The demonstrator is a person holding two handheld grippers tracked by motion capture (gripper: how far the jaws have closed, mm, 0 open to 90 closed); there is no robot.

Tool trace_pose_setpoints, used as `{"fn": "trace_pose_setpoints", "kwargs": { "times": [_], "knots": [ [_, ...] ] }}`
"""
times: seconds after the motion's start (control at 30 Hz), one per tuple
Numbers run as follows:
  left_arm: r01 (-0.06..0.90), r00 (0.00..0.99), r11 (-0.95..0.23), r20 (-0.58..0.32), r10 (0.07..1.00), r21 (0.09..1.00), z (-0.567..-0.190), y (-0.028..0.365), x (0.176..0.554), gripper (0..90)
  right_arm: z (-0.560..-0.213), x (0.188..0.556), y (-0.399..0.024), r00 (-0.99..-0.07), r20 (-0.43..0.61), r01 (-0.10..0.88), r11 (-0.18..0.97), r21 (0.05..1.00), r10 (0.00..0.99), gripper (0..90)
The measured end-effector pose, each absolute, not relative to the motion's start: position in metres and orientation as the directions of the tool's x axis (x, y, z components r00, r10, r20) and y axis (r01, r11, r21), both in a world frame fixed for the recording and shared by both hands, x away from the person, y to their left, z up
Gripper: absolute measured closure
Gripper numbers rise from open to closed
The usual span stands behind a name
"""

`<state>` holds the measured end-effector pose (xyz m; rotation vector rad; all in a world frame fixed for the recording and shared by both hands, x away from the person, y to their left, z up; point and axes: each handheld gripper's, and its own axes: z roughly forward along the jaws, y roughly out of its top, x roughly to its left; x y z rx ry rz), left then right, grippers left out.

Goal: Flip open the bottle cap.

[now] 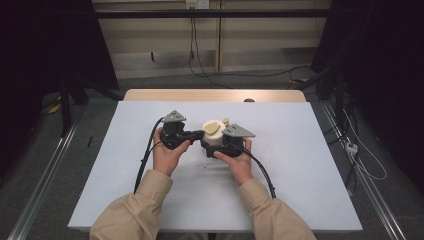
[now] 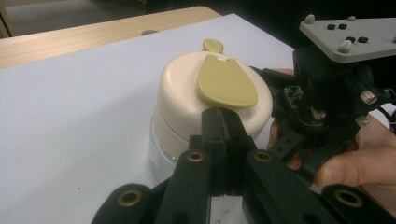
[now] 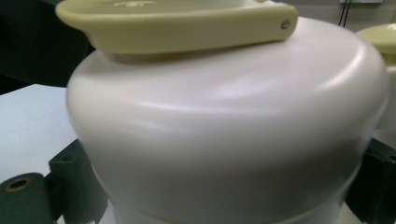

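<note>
A jar with a cream domed lid and a clear base stands mid-table. A yellowish flap lies on top of the lid, and a small yellow knob shows behind it. My left gripper is shut with nothing between its jaws; its tip rests against the lid just below the flap's near edge. In the high view it comes at the jar from the left. My right gripper is shut on the jar, with a finger on either side of the lid under the flap.
The jar stands on a white board over a wooden table. A small dark object lies at the far edge. Cables trail from both grippers toward the person. The right gripper's grey plate stands close beside the jar.
</note>
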<state>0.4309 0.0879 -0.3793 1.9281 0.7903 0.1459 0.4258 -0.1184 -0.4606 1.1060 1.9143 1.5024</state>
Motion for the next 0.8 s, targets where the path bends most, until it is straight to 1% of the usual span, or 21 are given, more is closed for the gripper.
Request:
{"fn": "trace_pose_setpoints", "kwargs": {
  "times": [0.8],
  "knots": [
    [0.450,0.784,-0.293,-0.215,0.583,0.844,-0.3745,0.0841,0.4316,90.0,-0.4606,0.4259,-0.1185,-0.569,0.119,0.308,0.077,0.948,0.813,6.6]
  ]
}}
